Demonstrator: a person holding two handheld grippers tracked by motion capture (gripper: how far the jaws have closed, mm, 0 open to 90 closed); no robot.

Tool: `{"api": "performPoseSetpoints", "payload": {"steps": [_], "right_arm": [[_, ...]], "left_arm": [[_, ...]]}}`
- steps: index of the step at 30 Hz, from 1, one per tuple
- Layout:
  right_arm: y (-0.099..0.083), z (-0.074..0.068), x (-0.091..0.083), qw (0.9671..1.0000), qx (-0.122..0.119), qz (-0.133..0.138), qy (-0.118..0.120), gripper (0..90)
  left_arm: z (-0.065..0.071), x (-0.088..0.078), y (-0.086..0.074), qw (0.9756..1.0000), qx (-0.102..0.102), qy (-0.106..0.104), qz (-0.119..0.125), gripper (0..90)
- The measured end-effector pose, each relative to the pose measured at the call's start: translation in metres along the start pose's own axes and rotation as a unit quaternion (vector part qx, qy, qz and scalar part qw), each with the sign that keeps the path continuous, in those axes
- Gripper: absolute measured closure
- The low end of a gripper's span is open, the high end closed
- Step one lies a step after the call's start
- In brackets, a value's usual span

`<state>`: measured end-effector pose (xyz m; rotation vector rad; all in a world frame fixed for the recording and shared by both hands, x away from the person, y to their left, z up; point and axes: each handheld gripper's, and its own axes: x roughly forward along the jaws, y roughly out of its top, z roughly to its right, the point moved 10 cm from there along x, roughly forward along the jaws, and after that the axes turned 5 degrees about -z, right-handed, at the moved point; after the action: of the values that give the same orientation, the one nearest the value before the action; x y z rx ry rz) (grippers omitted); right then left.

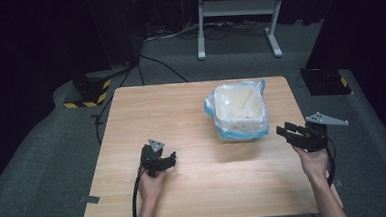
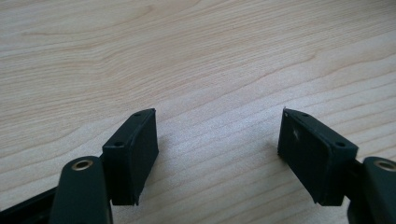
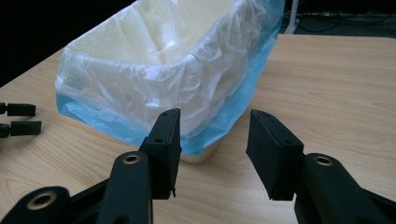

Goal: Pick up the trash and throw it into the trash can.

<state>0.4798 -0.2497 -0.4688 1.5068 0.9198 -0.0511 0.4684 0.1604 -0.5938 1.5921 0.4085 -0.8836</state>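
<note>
A small white bin [image 1: 238,111] lined with a clear plastic bag with a blue hem stands on the wooden table [image 1: 156,110], right of centre. My left gripper [image 1: 169,160] hovers low over bare wood near the front left, jaws wide apart and empty; in the left gripper view [image 2: 218,116] there is just wood grain between them. My right gripper [image 1: 283,130] is held at the table's right edge, pointing at the bin, open and empty. The bin [image 3: 163,70] rises just beyond the gripper [image 3: 215,116] in the right gripper view. The left gripper's fingertips [image 3: 18,119] show at the far left there.
A white metal stand [image 1: 236,16] is on the grey floor behind the table. Black equipment with a yellow-black striped base [image 1: 87,94] sits at the back left, and another black base [image 1: 324,79] at the back right. A cable [image 1: 135,191] trails from the left gripper.
</note>
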Motion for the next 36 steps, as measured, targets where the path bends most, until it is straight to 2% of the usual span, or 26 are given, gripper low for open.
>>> {"api": "performPoseSetpoints", "payload": {"steps": [13, 17, 36], "right_arm": [[-0.022, 0.004, 0.005, 0.9999, 0.012, -0.007, -0.004, 53.5], [-0.026, 0.004, 0.007, 0.9999, 0.009, -0.005, -0.008, 53.7], [-0.063, 0.003, 0.032, 0.9994, 0.015, -0.029, -0.013, 54.1]], "left_arm": [[0.000, 0.000, 0.000, 1.0000, 0.000, 0.000, 0.000, 28.4], [0.000, 0.000, 0.000, 1.0000, -0.001, 0.000, 0.001, 28.4], [0.000, 0.000, 0.000, 1.0000, 0.000, 0.000, 0.000, 28.4]]}}
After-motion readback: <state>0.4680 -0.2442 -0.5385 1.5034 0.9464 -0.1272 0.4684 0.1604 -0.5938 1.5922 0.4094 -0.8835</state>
